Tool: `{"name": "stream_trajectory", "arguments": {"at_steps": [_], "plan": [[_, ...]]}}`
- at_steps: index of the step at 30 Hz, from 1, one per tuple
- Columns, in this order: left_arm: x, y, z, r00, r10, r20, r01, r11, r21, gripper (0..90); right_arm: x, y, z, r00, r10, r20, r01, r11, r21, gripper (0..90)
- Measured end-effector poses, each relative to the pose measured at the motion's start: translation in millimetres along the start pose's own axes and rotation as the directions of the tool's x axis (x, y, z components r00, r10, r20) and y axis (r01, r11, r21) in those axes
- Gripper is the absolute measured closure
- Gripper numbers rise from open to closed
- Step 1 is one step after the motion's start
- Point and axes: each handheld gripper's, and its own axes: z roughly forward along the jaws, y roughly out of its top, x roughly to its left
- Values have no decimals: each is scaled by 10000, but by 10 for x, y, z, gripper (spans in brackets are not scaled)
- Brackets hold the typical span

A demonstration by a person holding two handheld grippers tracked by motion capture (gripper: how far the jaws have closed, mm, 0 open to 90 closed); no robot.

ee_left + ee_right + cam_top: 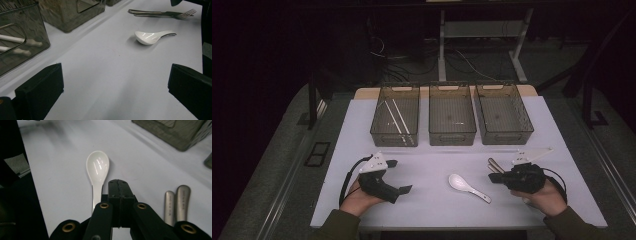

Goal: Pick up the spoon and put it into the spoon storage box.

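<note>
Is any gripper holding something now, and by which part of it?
Nothing is held. The right gripper is shut on nothing beside the white spoon; the left gripper is open over bare table.

Two black handheld grippers, left gripper (pixel 398 176) and right gripper (pixel 493 171), each topped with a grey three-cornered plate and trailing a black cable. Square black jaw blocks; brass-coloured rivets along the right one's black links. Olive-green sleeves (pixel 337 225) at both wrists.

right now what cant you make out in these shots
- White ceramic spoon: right gripper view, handle hidden behind the shut right tool.
- Two metal utensil handles: same view, working ends cut off behind the tool's frame.
- White sticks in the smoky plastic bin: left gripper view, cut off by the frame's edge.
</note>
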Motion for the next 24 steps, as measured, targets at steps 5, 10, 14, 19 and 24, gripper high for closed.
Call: {"name": "stream_trajectory", "arguments": {"at_steps": [5,10,14,19,24], "plan": [[-5,-2,4,10000,-78,-23,78,10000,9,0,79,-56,60,9996,-263,-96,267,9989,390,895],[-15,-4,-7,10000,-84,-47,83,9999,-55,0,139,-97,156,9989,-322,-334,347,9963,780,895],[-12,-5,-4,10000,-52,-32,52,10000,-32,0,193,-111,238,9977,-447,-513,502,9927,1099,895],[-12,-1,-1,10000,15,-14,-15,10000,13,0,242,-131,332,9958,-561,-718,663,9866,1492,895],[-11,-2,3,10000,11,-15,-11,10000,-4,0,270,-142,390,9934,-814,-810,957,9765,1929,895]]}}
